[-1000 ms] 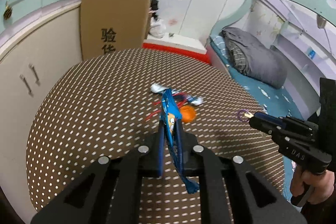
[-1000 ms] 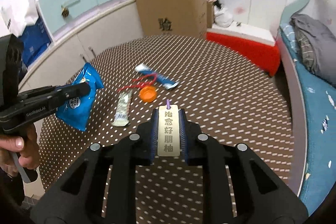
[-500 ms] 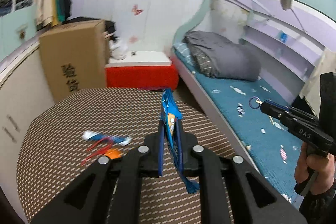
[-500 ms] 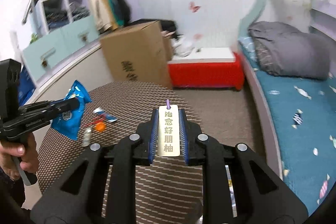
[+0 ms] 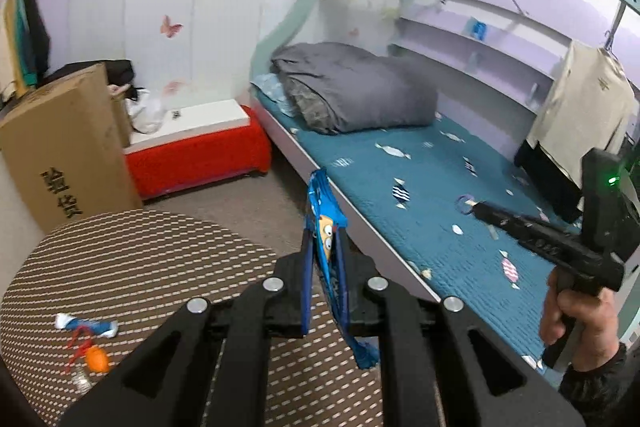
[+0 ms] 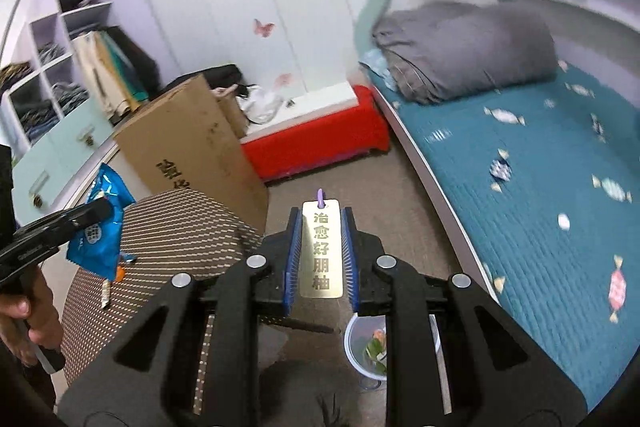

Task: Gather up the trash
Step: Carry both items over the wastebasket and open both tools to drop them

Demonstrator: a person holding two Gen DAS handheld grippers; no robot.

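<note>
**Both tongs loaded, heading for the bin**

The left tongs point(image 5: 325, 247) are closed on a blue snack wrapper point(image 5: 326, 227), held edge-up off the counter point(image 5: 160, 251). The right tongs point(image 6: 319, 239) are clamped on a gold tag point(image 6: 321, 251) with a purple loop at its far end. Both loads are airborne, so this looks like the carry step: picked items on their way to a drop point.

That point is probably the clear tub point(image 6: 366, 347) on the floor below the right tongs, already holding some scraps. The next move calls for bringing each load over its mouth and releasing it there.

More trash waits at the near left of the counter: a blue-and-white wrapper point(image 5: 86, 325), an orange cap point(image 5: 97, 359) and a red string point(image 5: 78, 343).

The tub is mostly hidden behind the tongs, so I cannot tell its depth or contents. The bed point(image 6: 540, 187) is blurred.
</note>
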